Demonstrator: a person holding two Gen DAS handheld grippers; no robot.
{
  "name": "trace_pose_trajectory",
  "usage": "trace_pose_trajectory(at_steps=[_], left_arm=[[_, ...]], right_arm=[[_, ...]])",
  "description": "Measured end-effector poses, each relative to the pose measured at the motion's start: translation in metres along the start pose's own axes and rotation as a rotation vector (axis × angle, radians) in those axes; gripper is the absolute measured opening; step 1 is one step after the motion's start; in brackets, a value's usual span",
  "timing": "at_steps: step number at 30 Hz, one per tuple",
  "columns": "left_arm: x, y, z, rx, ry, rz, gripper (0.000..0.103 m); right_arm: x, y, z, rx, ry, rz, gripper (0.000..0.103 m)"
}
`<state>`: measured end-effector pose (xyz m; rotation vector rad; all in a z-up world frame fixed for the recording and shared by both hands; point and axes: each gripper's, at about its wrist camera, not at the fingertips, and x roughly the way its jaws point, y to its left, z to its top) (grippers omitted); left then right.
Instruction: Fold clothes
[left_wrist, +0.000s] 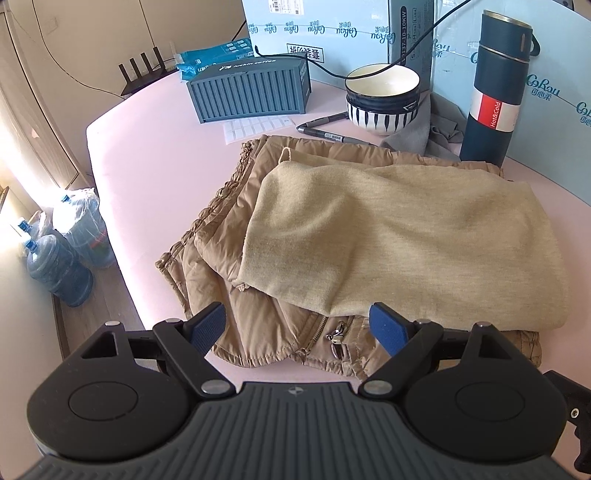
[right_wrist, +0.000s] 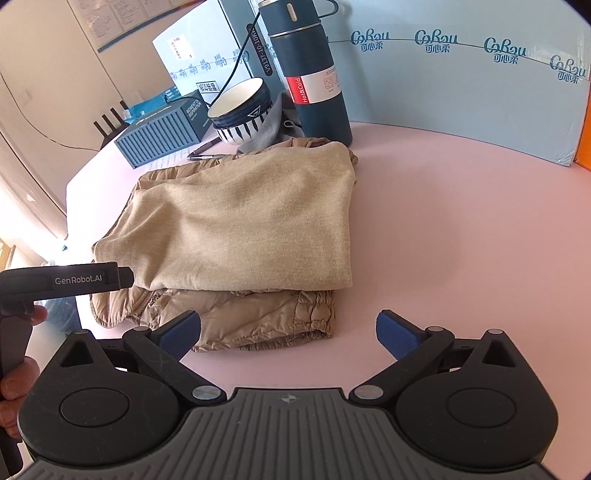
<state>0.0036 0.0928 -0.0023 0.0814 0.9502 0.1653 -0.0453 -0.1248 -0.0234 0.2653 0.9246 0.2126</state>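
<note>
Pink table (right_wrist: 443, 221) lies bare right of the folded jacket (right_wrist: 229, 317); left tongs (left_wrist: 297, 326) and right tongs (right_wrist: 288, 332) both released.

left gripper (left_wrist: 298, 328) jaws spread; beige cloth (left_wrist: 402, 236) atop tan jacket (left_wrist: 236, 295)

bench (left_wrist: 155, 155): pink | bowl (left_wrist: 382, 98): striped, beside flask (left_wrist: 496, 92) | container box (left_wrist: 251, 90): blue-grey, ribbed | pen (left_wrist: 325, 127): before bowl | grey cloth (left_wrist: 424, 133) | router (left_wrist: 138, 72) | water jugs (left_wrist: 59, 266): on floor
</note>
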Motion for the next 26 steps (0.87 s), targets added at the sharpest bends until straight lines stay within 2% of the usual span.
trace_pose_trajectory(at_steps=[15,26], left_arm=[[-0.001,-0.004,0.010,-0.009,-0.034,-0.014,0.083],[-0.004,-0.011,0.014,-0.006,-0.067,-0.030,0.084]], right_arm=[[-0.004,-0.006,0.000,0.049,-0.016,0.006,0.103],[-0.009,-0.022,-0.003,0.106,-0.032,-0.022,0.103]])
